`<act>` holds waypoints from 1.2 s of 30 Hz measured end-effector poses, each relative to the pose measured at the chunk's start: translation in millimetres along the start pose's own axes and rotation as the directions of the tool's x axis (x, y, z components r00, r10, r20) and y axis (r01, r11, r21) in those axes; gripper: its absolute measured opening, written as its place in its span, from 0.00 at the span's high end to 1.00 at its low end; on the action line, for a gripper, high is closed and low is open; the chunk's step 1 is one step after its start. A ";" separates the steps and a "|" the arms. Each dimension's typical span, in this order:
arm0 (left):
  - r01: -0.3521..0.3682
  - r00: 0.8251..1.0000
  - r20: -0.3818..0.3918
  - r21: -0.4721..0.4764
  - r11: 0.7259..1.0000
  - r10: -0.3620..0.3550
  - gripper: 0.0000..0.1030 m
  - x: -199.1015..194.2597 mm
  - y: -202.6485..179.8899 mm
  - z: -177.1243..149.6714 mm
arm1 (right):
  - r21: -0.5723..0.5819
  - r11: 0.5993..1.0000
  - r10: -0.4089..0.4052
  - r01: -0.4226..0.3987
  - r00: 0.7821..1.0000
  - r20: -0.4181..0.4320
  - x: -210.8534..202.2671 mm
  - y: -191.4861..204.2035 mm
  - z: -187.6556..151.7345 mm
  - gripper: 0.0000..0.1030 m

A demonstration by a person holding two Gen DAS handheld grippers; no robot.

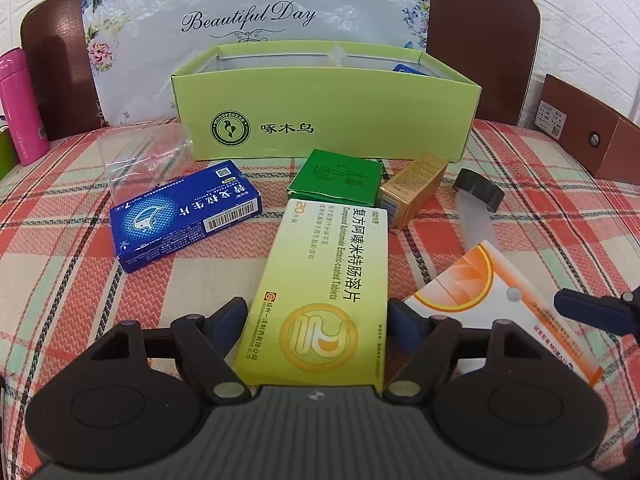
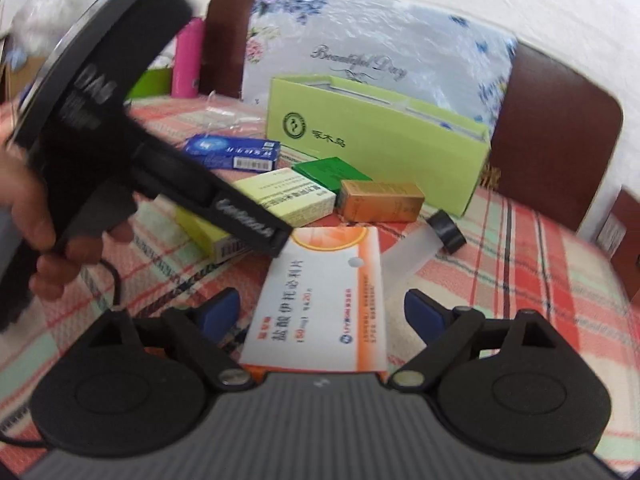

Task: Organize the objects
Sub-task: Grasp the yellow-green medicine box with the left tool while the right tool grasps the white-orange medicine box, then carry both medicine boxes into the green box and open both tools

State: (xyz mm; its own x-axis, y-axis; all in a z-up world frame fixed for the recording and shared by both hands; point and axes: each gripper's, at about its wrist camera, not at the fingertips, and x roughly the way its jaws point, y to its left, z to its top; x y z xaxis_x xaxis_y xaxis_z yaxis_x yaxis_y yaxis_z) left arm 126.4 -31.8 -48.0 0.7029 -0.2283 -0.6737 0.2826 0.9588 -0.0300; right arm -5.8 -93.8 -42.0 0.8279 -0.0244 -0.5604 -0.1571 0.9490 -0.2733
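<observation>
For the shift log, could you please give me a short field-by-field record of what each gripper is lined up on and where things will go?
left gripper: open, fingers on either side of the yellow-green tablet box
right gripper: open, astride the orange-and-white medicine box
container: light green open box behind, something blue inside
loose items: blue box, dark green box, gold box, black tape roll
surface: plaid cloth

A long yellow-green cardboard tablet box (image 1: 326, 292) lies flat at lower centre. Left of it lies a blue box (image 1: 186, 216); behind, a dark green box (image 1: 340, 178) and a gold box (image 1: 412, 194). An orange-and-white box (image 2: 320, 300) lies lower right.
</observation>
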 end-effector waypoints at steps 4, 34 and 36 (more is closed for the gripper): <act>-0.015 1.000 0.003 0.003 1.000 0.015 0.21 3.3 -1.4 1.3 | -0.013 1.000 -0.017 0.017 1.000 0.000 3.0 7.8 2.5 0.22; 0.076 0.958 0.280 -0.063 0.995 -0.056 0.33 -83.9 11.6 55.2 | 0.358 0.933 -0.036 -0.044 0.976 0.214 -46.9 -80.7 50.7 0.36; 0.058 0.951 0.308 -0.057 0.997 -0.038 0.33 -85.9 13.0 69.4 | 0.359 0.932 -0.051 -0.038 0.970 0.236 -41.9 -89.0 63.1 0.36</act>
State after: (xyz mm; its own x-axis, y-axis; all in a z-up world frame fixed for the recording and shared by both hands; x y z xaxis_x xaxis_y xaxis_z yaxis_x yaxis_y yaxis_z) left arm 114.9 -11.5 60.7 0.8584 -0.3055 -0.4120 0.2855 0.9519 -0.1111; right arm 7.5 -157.4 55.1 0.9386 0.0019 -0.3450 0.0154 0.9988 0.0475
